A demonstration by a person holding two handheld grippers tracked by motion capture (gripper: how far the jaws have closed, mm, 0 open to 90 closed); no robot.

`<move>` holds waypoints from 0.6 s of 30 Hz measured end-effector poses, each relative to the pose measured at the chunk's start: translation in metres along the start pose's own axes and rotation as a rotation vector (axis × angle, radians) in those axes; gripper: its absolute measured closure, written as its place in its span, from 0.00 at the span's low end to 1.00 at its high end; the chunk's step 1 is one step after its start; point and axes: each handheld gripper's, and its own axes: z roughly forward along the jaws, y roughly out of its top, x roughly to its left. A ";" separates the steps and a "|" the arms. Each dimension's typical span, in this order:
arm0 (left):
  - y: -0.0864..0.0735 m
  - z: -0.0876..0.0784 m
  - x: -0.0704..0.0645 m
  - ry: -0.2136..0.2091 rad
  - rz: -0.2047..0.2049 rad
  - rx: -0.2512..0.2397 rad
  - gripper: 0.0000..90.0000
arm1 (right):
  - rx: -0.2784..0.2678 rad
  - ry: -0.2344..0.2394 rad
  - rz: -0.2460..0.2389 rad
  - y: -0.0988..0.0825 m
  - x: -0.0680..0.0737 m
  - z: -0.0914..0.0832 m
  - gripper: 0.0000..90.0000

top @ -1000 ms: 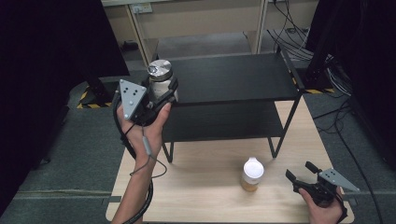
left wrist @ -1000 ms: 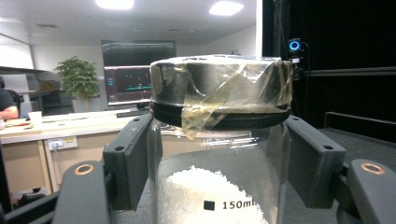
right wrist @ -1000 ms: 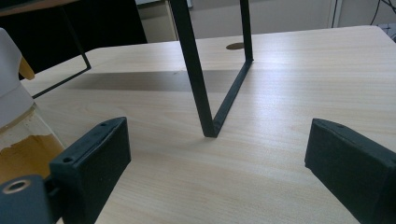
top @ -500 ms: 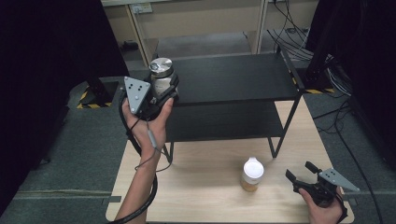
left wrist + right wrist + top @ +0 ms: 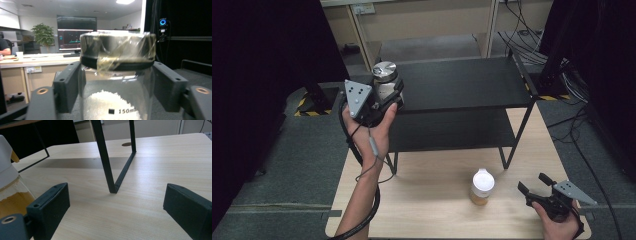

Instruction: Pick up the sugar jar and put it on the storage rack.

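Note:
A glass jar (image 5: 385,82) with a taped metal lid and white powder inside stands at the left front corner of the black shelf's top board (image 5: 462,82). My left gripper (image 5: 387,95) is level at that corner with a jaw on each side of the jar (image 5: 116,100). Its jaws have just been opening and now sit close beside the glass. My right gripper (image 5: 532,181) rests low over the wooden table (image 5: 427,205) at the front right. It is open (image 5: 116,197), with nothing between its jaws.
A small bottle (image 5: 482,187) with a white cap and yellow-brown powder stands on the table just left of the right gripper, also at the left edge of the right gripper view (image 5: 10,192). The shelf's thin black leg (image 5: 107,165) stands ahead of the right jaws.
The left hand has edged slightly to the right with the jar at the shelf corner. The right hand and the bottle have not moved.

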 end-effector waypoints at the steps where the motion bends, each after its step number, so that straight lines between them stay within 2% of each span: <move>1: 0.000 -0.001 -0.001 0.007 0.001 -0.013 0.23 | 0.000 -0.001 0.000 0.000 0.000 0.000 0.08; 6: -0.003 -0.009 -0.006 0.021 0.026 -0.054 0.08 | 0.001 -0.001 0.000 0.000 0.000 0.000 0.07; 18: -0.017 -0.026 -0.008 0.016 0.042 -0.082 0.06 | 0.000 -0.001 0.002 0.000 0.000 0.000 0.07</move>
